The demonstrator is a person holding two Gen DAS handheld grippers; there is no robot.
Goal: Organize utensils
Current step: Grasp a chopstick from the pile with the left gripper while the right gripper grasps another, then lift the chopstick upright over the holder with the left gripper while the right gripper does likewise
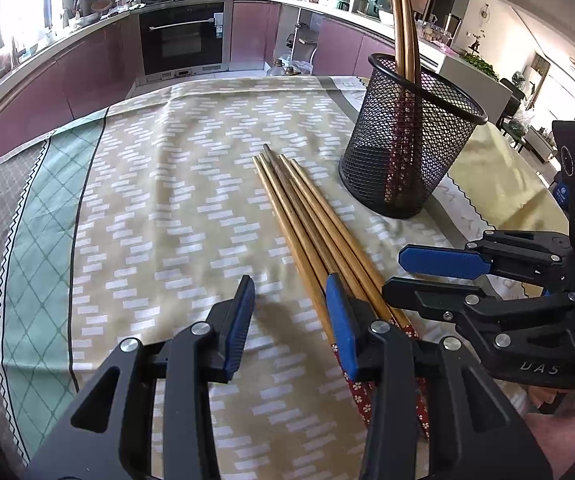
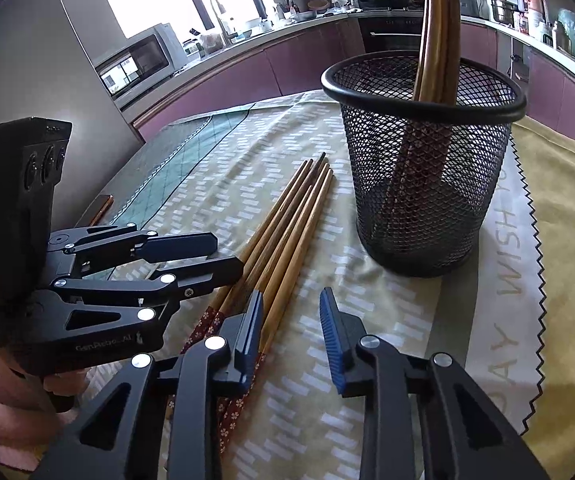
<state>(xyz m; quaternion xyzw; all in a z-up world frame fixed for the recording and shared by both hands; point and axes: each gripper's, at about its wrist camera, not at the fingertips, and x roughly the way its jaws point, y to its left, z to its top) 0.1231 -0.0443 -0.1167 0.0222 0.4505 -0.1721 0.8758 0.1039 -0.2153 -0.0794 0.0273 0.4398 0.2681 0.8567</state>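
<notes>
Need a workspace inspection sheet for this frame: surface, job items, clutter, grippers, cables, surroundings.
Surface: table under a patterned tablecloth, with a yellow cloth at the far side.
Job's things: loose wooden chopsticks lying bundled on the cloth; black mesh holder standing upright beside them, with a few chopsticks already in it.
Clutter: an orange-edged flat object at the table edge, too small to identify.
Grippers: left gripper open, one finger resting by the chopstick handles; right gripper open beside the bundle, nothing held.
Cables: nothing seen.
Surroundings: kitchen with built-in oven, purple cabinets, crowded counters, microwave.
</notes>
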